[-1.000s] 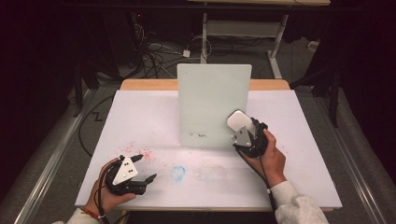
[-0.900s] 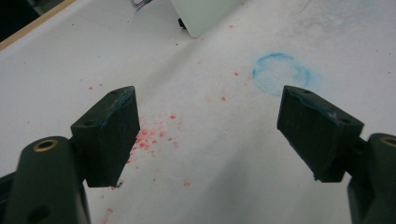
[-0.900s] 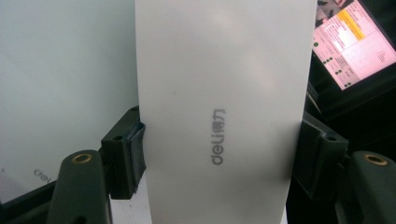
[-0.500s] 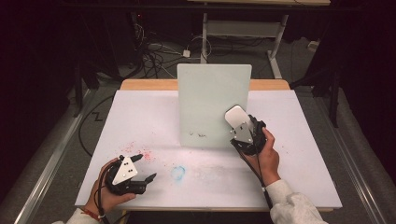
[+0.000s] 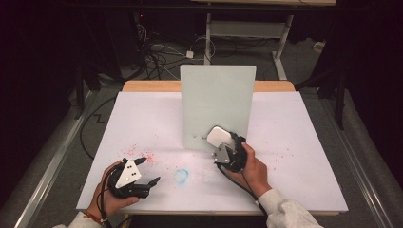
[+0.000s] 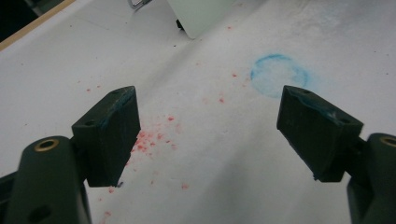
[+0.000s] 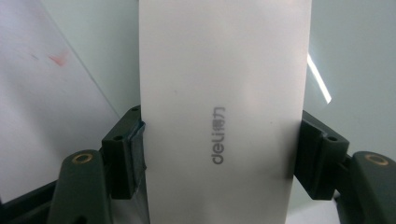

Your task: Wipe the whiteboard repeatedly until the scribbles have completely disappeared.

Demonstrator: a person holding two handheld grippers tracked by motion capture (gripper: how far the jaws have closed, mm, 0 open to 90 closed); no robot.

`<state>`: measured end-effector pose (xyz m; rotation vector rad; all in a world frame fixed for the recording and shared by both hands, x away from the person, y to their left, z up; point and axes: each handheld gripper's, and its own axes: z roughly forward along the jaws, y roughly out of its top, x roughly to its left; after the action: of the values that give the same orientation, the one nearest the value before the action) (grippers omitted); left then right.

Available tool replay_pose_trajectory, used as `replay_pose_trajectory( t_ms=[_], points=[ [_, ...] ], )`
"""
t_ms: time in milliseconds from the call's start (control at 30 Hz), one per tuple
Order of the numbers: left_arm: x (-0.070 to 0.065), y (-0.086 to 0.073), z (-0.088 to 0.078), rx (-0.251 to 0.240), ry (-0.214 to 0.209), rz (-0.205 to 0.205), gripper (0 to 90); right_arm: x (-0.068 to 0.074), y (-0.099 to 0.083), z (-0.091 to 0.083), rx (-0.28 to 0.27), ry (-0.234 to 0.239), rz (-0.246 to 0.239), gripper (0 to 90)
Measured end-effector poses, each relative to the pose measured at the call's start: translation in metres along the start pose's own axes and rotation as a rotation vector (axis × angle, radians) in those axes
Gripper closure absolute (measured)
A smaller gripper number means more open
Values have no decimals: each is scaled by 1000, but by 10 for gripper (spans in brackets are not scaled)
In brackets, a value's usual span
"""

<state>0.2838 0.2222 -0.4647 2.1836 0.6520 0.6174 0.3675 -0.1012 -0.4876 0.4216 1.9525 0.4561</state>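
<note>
White-covered surface (image 5: 294, 142); pale green board (image 5: 216, 102) stands upright at its middle; right tongs (image 5: 224, 143) clamp a white eraser block (image 5: 219, 137) (marked "deli") by both sides, held against the board's lower face; left tongs (image 5: 151, 181) rest near the front left edge, jaws wide apart, nothing between them; blue ring smudge (image 5: 181, 175) and red specks (image 5: 142, 156) lie between the tongs.

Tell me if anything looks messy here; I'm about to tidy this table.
Yes: red specks lie scattered on the white table cover by the left gripper, and a smudged blue ring sits just right of them. They look like leftover marker residue.
</note>
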Motion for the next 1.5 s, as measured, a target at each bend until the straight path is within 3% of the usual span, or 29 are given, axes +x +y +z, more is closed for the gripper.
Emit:
replay_pose_trajectory(
  t_ms=[300,667,800,1000,1333,1500],
  points=[
    [0,0,0,1,0,1,205,30,35,7,-36,-4,-159,309],
    [1,-1,-2,-5,0,-3,205,55,70,15,-71,-6,-259,310],
    [1,-2,-3,-4,3,-8,205,52,64,14,-63,-4,-274,310],
    [1,-4,-6,-2,15,-15,206,38,42,9,-32,0,-294,311],
    [0,-4,-8,-1,23,-17,205,9,2,1,29,-17,-234,311],
    [0,-4,-7,-1,19,-15,205,7,-1,0,40,-24,-218,310]
  ],
)
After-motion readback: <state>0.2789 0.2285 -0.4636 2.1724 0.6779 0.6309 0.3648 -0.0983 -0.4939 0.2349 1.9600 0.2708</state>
